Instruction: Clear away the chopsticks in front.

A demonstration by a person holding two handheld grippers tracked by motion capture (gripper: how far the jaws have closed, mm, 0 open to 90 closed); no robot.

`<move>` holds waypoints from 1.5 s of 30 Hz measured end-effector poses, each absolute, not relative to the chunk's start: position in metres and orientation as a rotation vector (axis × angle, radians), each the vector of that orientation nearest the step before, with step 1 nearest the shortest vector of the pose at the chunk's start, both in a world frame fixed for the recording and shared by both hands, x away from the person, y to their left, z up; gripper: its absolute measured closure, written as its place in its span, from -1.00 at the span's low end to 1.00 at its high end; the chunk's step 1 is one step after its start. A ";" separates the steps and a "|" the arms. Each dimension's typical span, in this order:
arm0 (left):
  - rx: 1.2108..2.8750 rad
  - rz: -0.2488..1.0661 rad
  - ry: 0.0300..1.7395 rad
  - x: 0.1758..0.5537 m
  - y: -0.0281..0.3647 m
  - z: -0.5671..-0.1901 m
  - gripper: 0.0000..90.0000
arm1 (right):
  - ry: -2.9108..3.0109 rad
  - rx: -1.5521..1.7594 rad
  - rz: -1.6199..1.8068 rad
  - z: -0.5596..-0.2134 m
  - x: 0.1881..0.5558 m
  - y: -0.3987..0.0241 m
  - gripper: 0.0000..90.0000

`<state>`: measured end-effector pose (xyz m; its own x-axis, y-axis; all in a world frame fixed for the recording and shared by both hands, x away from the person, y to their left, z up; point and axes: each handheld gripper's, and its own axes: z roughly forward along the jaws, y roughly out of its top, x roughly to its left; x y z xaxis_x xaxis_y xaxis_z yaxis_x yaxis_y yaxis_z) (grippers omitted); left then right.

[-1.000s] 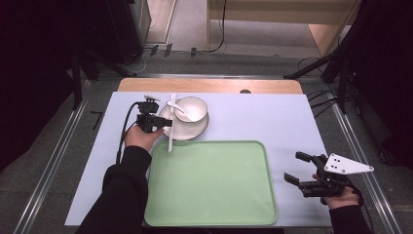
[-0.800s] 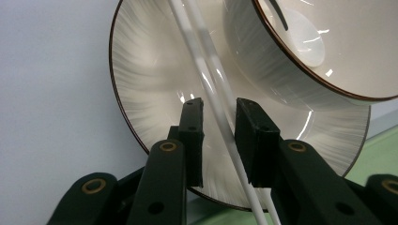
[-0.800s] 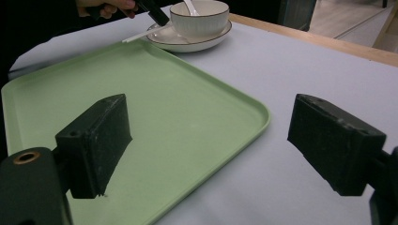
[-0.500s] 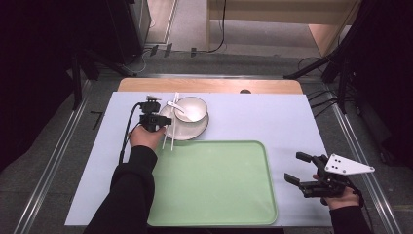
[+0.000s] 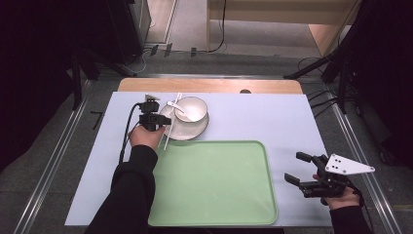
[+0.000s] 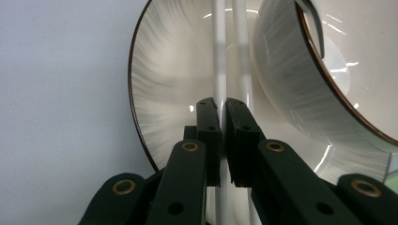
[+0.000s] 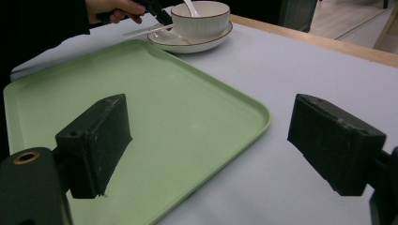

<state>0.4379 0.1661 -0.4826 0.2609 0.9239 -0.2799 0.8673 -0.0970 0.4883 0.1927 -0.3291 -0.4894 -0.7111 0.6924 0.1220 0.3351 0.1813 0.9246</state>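
Chopsticks [image 6: 219, 70], two white ones lying across the left rim of the saucer [image 5: 192, 130] in the upper left of the high view, are the thing in hand. They look thin, stiff, light and glossy, so probably slippery; pinching both together near the middle should stop them scissoring. Left gripper [image 6: 223, 107] has just been closing and now pinches one stick between its pads, the other lying just beside. One bowl [image 5: 191, 108] sits on the saucer with one white spoon [image 5: 176, 104] in it. One green tray [image 5: 214, 214] lies below. Right gripper [image 5: 303, 169] rests at lower right, jaws spread wide on nothing.
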 end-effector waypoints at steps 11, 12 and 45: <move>1.897 0.115 1.623 0.432 0.199 -0.454 0.92 | 2.141 0.974 1.538 -0.489 0.193 -0.328 -0.70; 1.897 0.110 1.614 0.430 0.201 -0.450 0.92 | 2.143 0.974 1.536 -0.489 0.193 -0.328 -0.70; 1.955 0.026 1.377 0.288 0.205 -0.434 0.92 | 2.178 0.932 1.555 -0.489 0.209 -0.317 -0.70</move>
